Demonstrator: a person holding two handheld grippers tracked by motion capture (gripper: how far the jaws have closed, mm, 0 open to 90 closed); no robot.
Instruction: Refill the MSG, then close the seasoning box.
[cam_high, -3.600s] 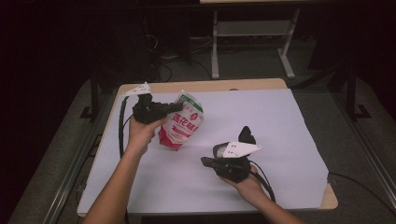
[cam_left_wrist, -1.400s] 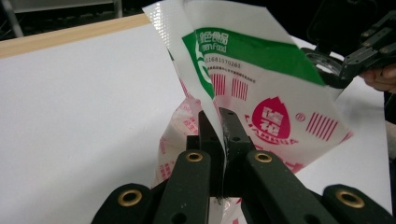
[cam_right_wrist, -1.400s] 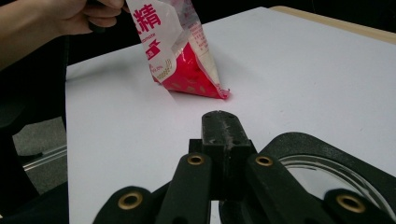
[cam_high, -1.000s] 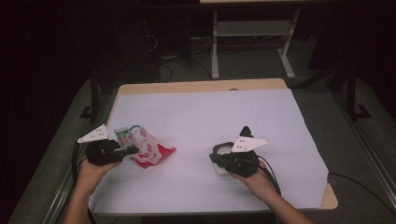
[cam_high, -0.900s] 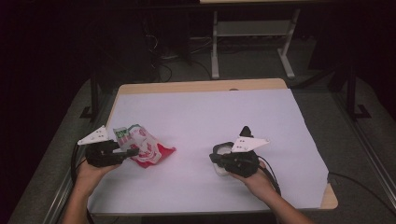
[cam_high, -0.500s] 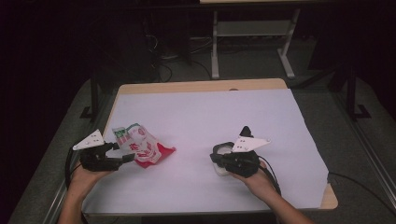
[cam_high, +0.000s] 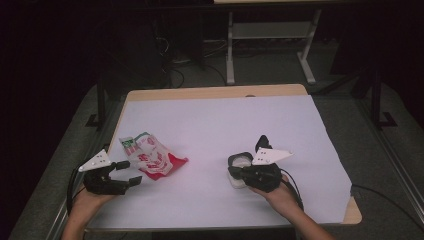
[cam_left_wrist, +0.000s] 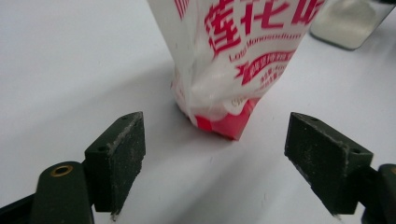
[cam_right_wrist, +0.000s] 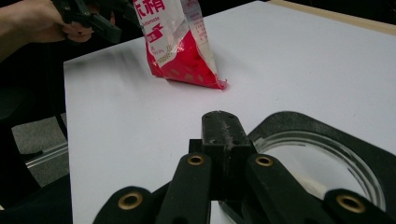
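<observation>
Left of the glass jar we see the red-and-white bag lying flat on the white sheet, just ahead of the left gripper, whose jaws have just been opening: wide now, nothing between them. Left hand low at table's near edge. Right gripper shut, jaws touching the jar rim.

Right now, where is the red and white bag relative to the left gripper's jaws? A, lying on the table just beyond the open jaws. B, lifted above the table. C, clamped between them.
A: the left gripper stands open, and the bag lies on the table past its pads, untouched.
</observation>
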